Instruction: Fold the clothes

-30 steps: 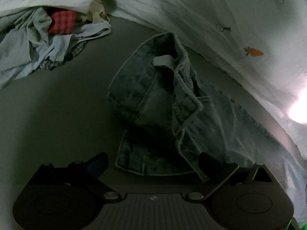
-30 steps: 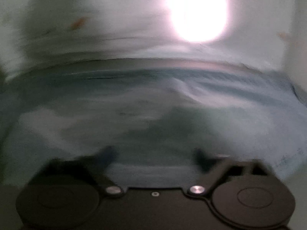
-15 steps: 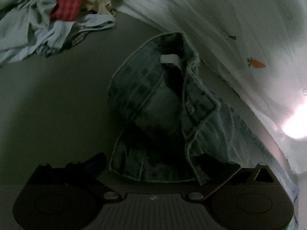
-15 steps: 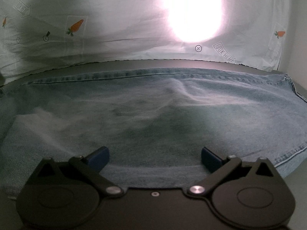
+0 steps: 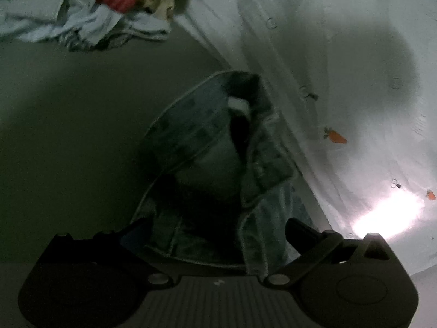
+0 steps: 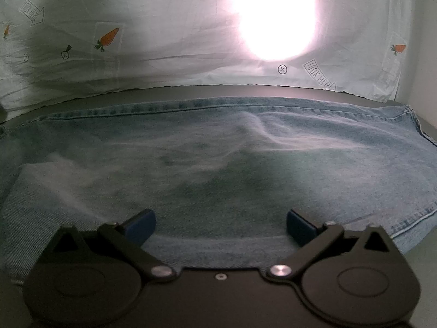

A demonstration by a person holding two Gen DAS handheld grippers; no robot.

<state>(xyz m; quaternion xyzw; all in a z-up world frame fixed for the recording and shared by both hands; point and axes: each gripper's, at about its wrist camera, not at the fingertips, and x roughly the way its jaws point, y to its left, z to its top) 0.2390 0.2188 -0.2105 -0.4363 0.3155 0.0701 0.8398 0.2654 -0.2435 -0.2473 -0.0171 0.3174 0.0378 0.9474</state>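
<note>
My left gripper (image 5: 215, 232) hangs over the bunched waistband end of the denim jeans (image 5: 218, 164), its jaws spread wide with cloth lying between them but nothing pinched. The picture here is dim and a little blurred. The jeans lie crumpled on the dark grey surface (image 5: 68, 125), the waist gaping toward the far edge, a small white label (image 5: 239, 104) showing inside it. Well apart, at the far left, sits a pile of clothes (image 5: 87, 13): pale blue, red checked and cream pieces tangled together. Along the right hangs a white sheet (image 5: 341, 82) printed with small carrots.

My right gripper (image 6: 220, 225) hovers over the leg part of the jeans (image 6: 218, 158), jaws likewise wide apart and empty, the blue pads (image 6: 140, 227) just above the fabric. That part lies nearly flat, with 1 soft ridge near the middle and a stitched seam running along the far side. A bright light (image 6: 275, 13) glares through the sheet behind it.
</note>
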